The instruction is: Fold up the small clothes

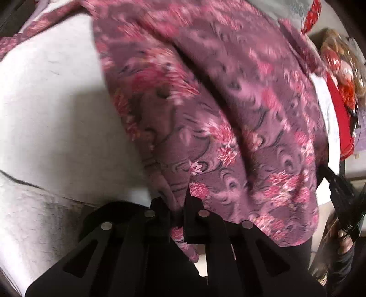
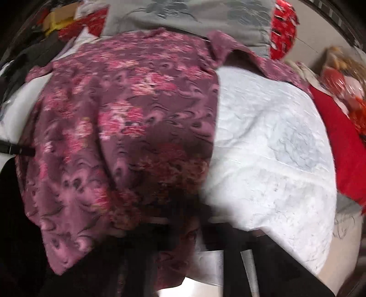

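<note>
A mauve garment with pink flowers [image 1: 217, 109] lies on a white quilted bed cover [image 1: 50, 102]. My left gripper [image 1: 177, 210] is shut on the garment's near edge, with cloth pinched between its black fingers [image 1: 192, 212]. In the right wrist view the same garment [image 2: 128, 128] covers the left half of the bed cover [image 2: 274, 146]. My right gripper [image 2: 183, 217] is blurred and dark, and garment cloth runs down between its fingers, so it holds the near edge too. The right gripper also shows at the right edge of the left wrist view [image 1: 343, 198].
A grey pillow [image 2: 194, 16] lies at the head of the bed. Red patterned cloth [image 2: 283, 27] and a red sheet [image 2: 338, 137] lie at the right. A doll in plastic wrap [image 2: 338, 75] sits at the far right. Dark clothes [image 2: 20, 59] lie at the left.
</note>
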The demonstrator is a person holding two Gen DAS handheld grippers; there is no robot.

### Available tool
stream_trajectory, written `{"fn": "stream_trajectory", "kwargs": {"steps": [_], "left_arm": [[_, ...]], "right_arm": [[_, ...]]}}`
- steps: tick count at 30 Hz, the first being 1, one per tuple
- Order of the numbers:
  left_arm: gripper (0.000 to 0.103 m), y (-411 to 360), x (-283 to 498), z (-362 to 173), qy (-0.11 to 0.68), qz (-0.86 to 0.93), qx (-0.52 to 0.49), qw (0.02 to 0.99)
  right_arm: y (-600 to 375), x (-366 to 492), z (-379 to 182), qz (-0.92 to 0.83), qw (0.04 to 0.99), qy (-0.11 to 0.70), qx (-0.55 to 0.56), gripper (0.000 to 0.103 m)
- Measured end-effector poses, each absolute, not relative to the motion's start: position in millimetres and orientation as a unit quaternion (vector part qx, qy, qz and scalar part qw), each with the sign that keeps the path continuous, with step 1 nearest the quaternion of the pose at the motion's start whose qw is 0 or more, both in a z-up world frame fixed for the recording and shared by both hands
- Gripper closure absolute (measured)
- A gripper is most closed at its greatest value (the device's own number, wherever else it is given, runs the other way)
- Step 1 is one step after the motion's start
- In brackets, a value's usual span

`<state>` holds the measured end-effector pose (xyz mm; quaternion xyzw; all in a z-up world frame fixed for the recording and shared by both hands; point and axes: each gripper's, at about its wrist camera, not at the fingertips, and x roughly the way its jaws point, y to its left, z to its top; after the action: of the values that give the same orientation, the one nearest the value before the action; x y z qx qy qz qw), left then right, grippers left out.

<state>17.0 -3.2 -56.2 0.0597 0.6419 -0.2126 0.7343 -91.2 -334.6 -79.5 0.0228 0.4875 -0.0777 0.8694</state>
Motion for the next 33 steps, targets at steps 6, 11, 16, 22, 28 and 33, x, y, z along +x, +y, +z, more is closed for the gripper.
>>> {"fn": "stream_trajectory", "kwargs": {"steps": [6, 11, 16, 22, 28, 33], "left_arm": [[0.098, 56, 13, 11, 0.628, -0.232, -0.048, 0.741], [0.098, 78, 12, 9, 0.626, -0.19, -0.022, 0.756], [0.098, 84, 29, -45, 0.677, -0.129, 0.004, 0.724], [0.093, 84, 34, -3, 0.629, -0.133, 0.027, 0.766], [0.047, 29, 67, 22, 0.56, -0.158, 0.074, 0.81], [0.047, -54, 102, 3, 0.558, -0.203, 0.1, 0.798]], "right_arm": [[-371, -129, -20, -0.037, 0.902, 0.397, 0.164, 0.1], [-398, -149, 0, -0.033, 0.901, 0.363, 0.235, 0.1], [-408, -132, -55, -0.063, 0.862, 0.424, 0.27, 0.1], [-425, -134, -58, -0.084, 0.852, 0.434, 0.28, 0.094], [-493, -109, -14, -0.129, 0.869, 0.356, 0.318, 0.07], [-576, -74, -9, -0.191, 0.853, 0.306, 0.378, 0.059]]}}
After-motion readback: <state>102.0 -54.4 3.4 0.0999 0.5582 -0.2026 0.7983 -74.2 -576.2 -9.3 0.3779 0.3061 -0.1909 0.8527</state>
